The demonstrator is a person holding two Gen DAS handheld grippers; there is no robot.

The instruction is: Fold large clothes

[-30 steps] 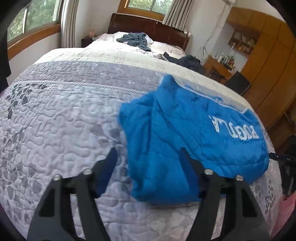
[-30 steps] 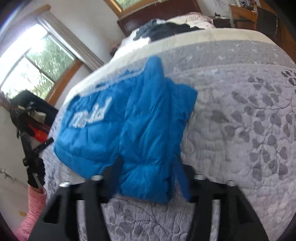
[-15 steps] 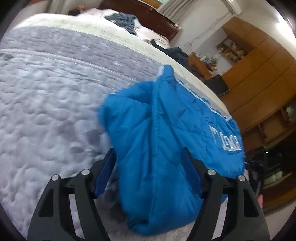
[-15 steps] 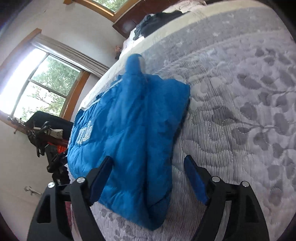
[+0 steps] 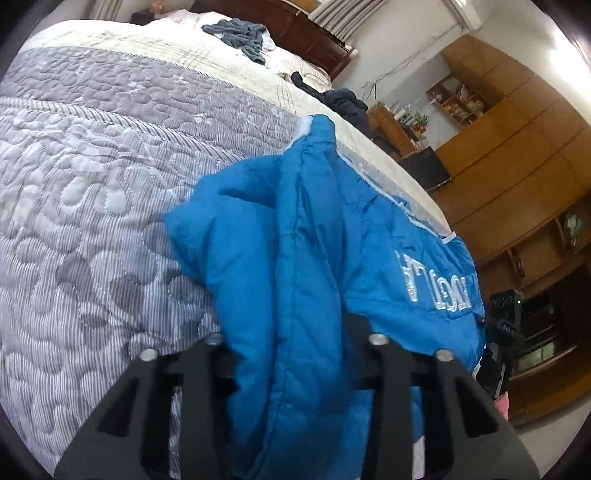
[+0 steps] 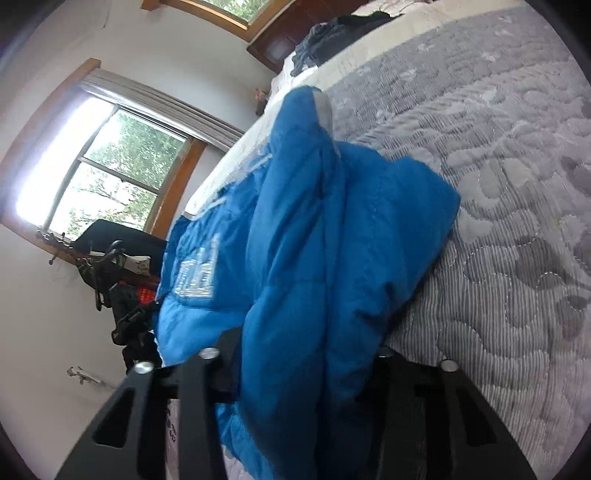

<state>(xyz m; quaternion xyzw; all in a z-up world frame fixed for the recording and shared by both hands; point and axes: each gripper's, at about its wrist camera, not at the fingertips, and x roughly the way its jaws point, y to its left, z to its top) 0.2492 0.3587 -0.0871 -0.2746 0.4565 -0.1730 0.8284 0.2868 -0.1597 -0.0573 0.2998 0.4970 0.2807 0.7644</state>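
Jacket (image 5: 295, 258) looks soft, puffy and light, lying near the bed's (image 5: 92, 221) edge. Both left tongs (image 5: 291, 369) and right tongs (image 6: 295, 369) are clenched on its near hem, a good hold.

A bed (image 5: 92, 229) is covered by a grey quilted spread with a cream band toward the headboard (image 5: 295, 29). A blue padded jacket (image 5: 295, 258) is laid on the grey part, far from the headboard. Near the headboard, dark crumpled clothes (image 5: 240, 33) are left on the cream part.

jacket (image 5: 295, 236) on bed (image 5: 92, 206) | apparently between both claws' jaws
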